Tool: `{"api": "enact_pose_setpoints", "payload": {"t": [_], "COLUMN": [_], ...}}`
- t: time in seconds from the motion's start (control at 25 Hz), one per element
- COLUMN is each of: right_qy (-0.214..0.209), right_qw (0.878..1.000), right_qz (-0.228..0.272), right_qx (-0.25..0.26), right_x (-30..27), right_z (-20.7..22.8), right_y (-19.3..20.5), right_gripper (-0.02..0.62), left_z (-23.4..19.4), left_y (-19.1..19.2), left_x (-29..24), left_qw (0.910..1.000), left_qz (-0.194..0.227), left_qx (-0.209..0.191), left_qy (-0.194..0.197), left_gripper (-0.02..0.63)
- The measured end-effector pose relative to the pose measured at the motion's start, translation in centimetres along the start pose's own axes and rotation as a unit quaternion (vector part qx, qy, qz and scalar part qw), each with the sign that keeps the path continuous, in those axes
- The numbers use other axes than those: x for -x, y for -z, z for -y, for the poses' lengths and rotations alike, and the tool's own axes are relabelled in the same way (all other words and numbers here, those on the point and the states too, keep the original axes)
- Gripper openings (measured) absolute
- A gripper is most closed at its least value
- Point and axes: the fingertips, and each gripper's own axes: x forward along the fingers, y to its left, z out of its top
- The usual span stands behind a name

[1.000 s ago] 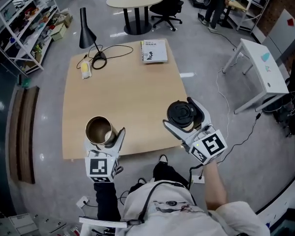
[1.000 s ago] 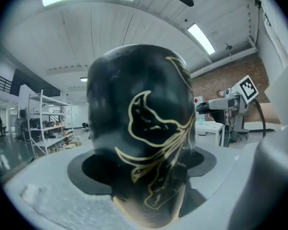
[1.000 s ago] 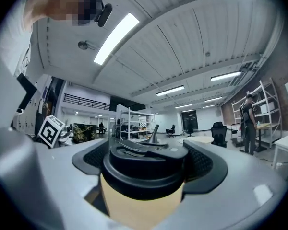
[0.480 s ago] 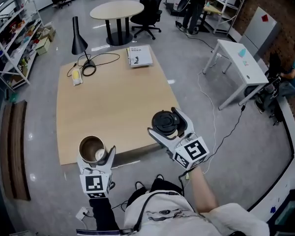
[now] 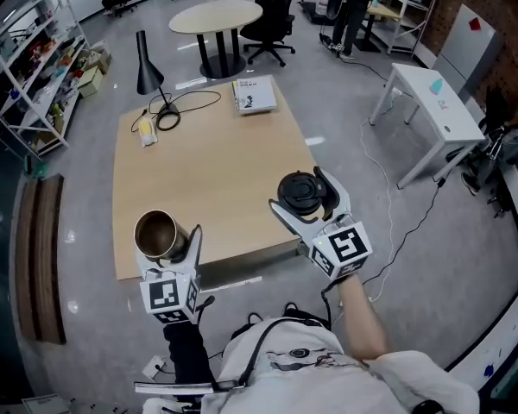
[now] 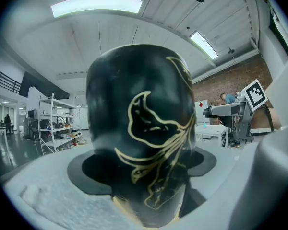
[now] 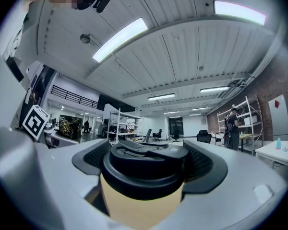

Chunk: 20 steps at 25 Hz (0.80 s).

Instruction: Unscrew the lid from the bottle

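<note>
Wooden bench [image 5: 209,158] below both claws. Over its near left corner, left claw [image 5: 167,247] clamped round a black bottle [image 6: 139,128] with gold line-work, upright, mouth open and uncapped. Over the near right corner, right claw [image 5: 311,203] closed on the black lid [image 7: 146,164], well apart from the bottle and clear of the bench top.

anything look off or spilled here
Nothing stands out. The left gripper holds the open bottle, the right gripper holds the lid apart from it, and no spill shows on the table.
</note>
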Motion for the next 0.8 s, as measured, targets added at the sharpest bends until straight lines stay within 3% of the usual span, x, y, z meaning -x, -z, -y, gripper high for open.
{"api": "enact_pose_setpoints", "payload": {"t": [0.4,0.8], "right_qy": [0.034,0.034], "right_qw": [0.999,0.999], "right_qz": [-0.004,-0.003], "right_qx": [0.009,0.018], "right_x": [1.3,1.2], "right_z": [4.5,5.3], "right_y": [0.2,0.2], "right_gripper": [0.483,0.483], "left_z": [0.4,1.9], "left_y": [-1.0,-1.0], "left_x": [-0.8,-1.1], "left_qw": [1.0,0.9999], "left_qz": [0.002,0.006], "left_qx": [0.0,-0.009], "left_qy": [-0.008,0.003], "left_gripper": [0.423,0.423]}}
